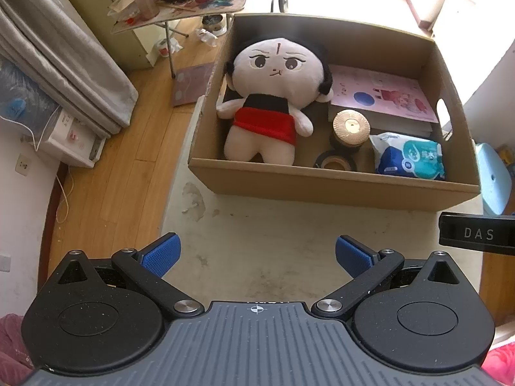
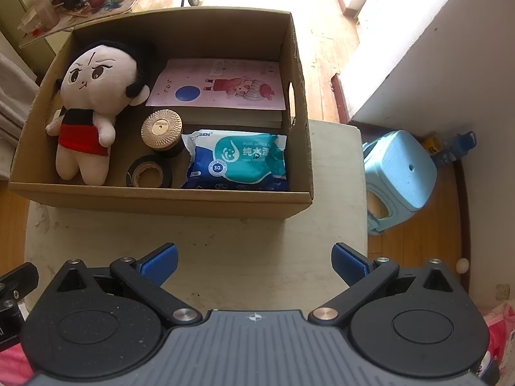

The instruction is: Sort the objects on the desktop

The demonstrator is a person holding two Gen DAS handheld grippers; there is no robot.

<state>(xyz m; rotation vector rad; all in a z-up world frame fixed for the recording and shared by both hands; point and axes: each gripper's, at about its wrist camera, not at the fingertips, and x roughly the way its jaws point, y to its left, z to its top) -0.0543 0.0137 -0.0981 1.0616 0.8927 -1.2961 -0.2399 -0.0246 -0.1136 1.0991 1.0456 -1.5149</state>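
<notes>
Nearest the cameras, the left claw [image 1: 256, 254] and the right claw [image 2: 254, 259] are both held spread wide with nothing between the blue pads [image 1: 162, 254] — a posture judged to suit hands that are drawn back from the cardboard box [image 2: 161, 201], either finished or ready for another item. Both are poised over the bare stretch of pale, stained worktop [image 2: 241, 241] on the near side of the box, where no loose object is seen.

The box is set at the far part of the worktop, and everything to be sorted appears to lie inside it. Against its near wall a roll of black tape [image 2: 148, 173] is laid flat, with a blue-and-teal pack of wet wipes [image 2: 238, 160] beside it toward the handle-hole side. Just behind the tape a round container with a ribbed gold lid [image 2: 162, 128] is stood upright — probably so that it does not roll.

Along the box's left side a plush doll [image 1: 273, 96] is laid on its back, head toward the far wall; it has a pale face, black hair and a black-and-red outfit. In the far right corner a pink illustrated booklet [image 2: 219, 85] rests flat on top of what seems to be a stack of books, the flat things being kept together.

Judged from this, the sorting is at or near its end.
</notes>
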